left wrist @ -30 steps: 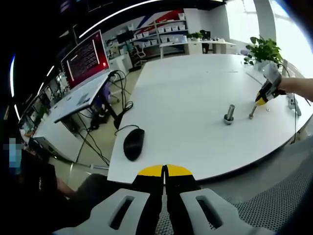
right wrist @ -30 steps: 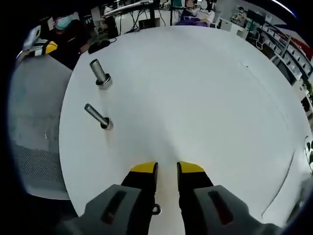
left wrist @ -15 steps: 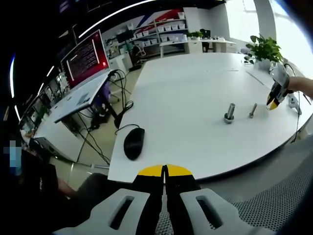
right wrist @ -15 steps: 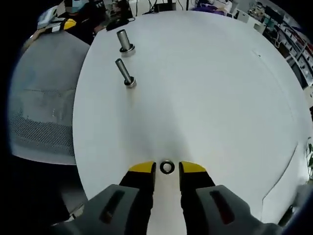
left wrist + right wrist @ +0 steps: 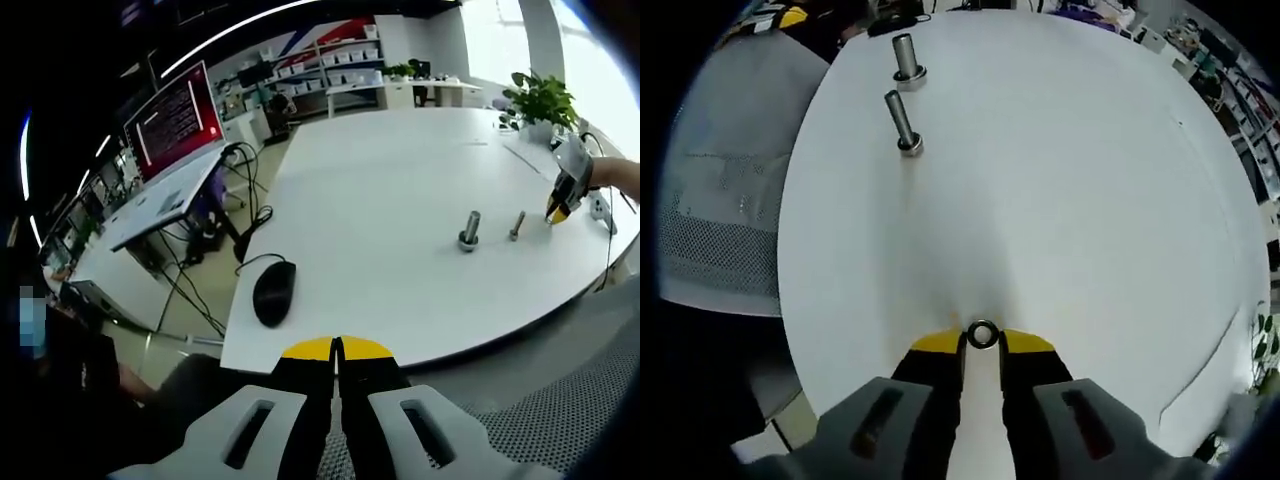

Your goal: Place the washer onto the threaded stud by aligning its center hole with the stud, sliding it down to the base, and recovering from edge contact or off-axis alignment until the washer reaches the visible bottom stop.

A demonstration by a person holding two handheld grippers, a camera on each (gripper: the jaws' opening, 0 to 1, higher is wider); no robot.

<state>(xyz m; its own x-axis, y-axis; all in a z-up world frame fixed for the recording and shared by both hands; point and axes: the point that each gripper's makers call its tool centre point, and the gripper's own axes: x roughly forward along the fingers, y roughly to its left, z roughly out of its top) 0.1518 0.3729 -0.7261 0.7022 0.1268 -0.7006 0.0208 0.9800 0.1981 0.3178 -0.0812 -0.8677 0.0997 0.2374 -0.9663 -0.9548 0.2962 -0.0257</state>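
Note:
A small steel washer [image 5: 982, 334] lies flat on the white table [image 5: 1060, 180], right between the yellow tips of my right gripper [image 5: 982, 342], whose jaws have drawn in against its two sides. Far ahead stand two upright metal studs, a thinner one [image 5: 902, 120] and a thicker one [image 5: 905, 60] behind it. In the left gripper view the same studs [image 5: 517, 225] [image 5: 469, 230] stand at the table's right, with the right gripper [image 5: 556, 207] low beside them. My left gripper [image 5: 337, 348] is shut with nothing in it, hanging off the table's near edge.
A black mouse [image 5: 273, 293] with its cable lies near the table's left corner. A potted plant [image 5: 540, 100] stands at the far right. A grey mesh chair [image 5: 720, 200] borders the table edge beside the studs. A red-lit screen [image 5: 175, 120] sits on a neighbouring desk.
The right gripper's jaws have narrowed onto the washer, which now sits at their tips. The right view has shifted slightly forward. The left gripper has held still.

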